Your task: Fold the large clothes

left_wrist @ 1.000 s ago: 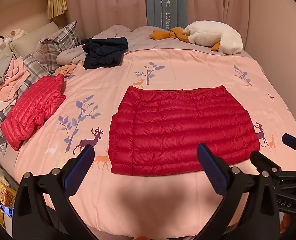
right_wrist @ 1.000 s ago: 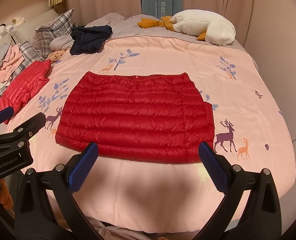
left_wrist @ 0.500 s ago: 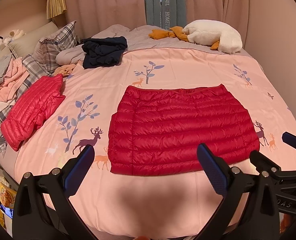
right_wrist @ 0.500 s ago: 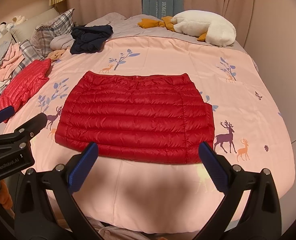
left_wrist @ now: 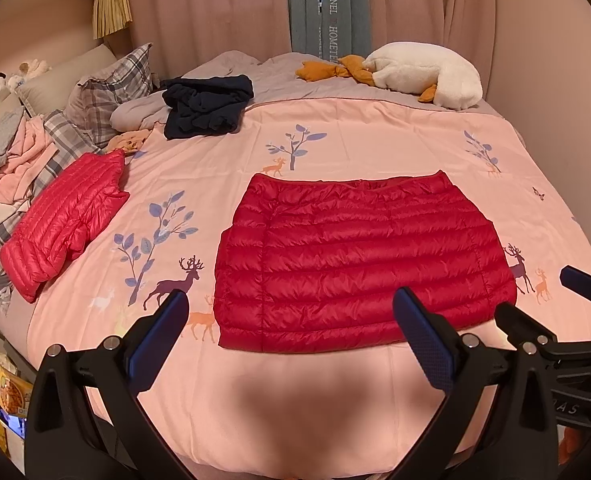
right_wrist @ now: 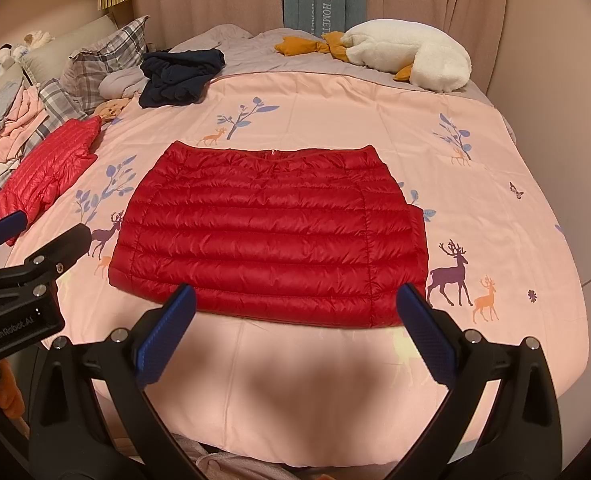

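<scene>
A dark red quilted down jacket lies flat on the pink bedspread, folded into a wide rectangle with its collar at the far edge. My left gripper hovers open above the jacket's near hem, nothing between its blue pads. My right gripper is open too, over the same hem further right. Each gripper shows at the edge of the other's view: the right one, the left one.
A brighter red folded down jacket lies at the left. A dark navy garment is bunched at the back left beside plaid pillows and loose clothes. A white plush goose lies at the far edge. Curtains hang behind.
</scene>
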A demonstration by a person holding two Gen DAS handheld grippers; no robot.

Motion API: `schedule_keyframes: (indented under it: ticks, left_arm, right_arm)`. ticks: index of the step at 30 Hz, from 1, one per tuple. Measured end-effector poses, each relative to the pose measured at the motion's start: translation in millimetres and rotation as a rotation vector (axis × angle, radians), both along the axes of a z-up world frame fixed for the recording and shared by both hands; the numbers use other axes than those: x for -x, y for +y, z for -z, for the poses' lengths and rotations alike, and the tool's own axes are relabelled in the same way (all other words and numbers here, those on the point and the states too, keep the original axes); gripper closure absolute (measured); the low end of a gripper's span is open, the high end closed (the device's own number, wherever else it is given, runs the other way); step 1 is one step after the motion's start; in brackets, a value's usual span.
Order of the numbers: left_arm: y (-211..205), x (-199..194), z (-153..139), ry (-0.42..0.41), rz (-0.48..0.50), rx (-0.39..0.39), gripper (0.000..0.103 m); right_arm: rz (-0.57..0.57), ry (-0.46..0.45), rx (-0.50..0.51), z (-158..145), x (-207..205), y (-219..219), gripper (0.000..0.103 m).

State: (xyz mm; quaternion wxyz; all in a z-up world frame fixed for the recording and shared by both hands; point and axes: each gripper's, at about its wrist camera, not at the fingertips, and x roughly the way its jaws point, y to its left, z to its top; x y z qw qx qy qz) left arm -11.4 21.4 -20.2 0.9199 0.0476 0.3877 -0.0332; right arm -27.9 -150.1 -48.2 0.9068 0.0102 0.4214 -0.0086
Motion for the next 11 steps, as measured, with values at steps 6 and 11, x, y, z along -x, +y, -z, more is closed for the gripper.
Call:
schedule_keyframes:
  ticks: [6, 11]
  left_arm:
    - [4.2, -2.0, -0.1, 0.009, -0.011, 0.012, 0.001]
    - [6.7, -3.1, 1.5, 0.016, -0.02, 0.01, 0.001]
  right_arm:
    - [-0.002, -0.005, -0.001, -0.4, -0.5, -1.2, 0.002]
    - [-0.002, -0.006, 0.0, -0.5, -1.3, -2.6, 0.002]
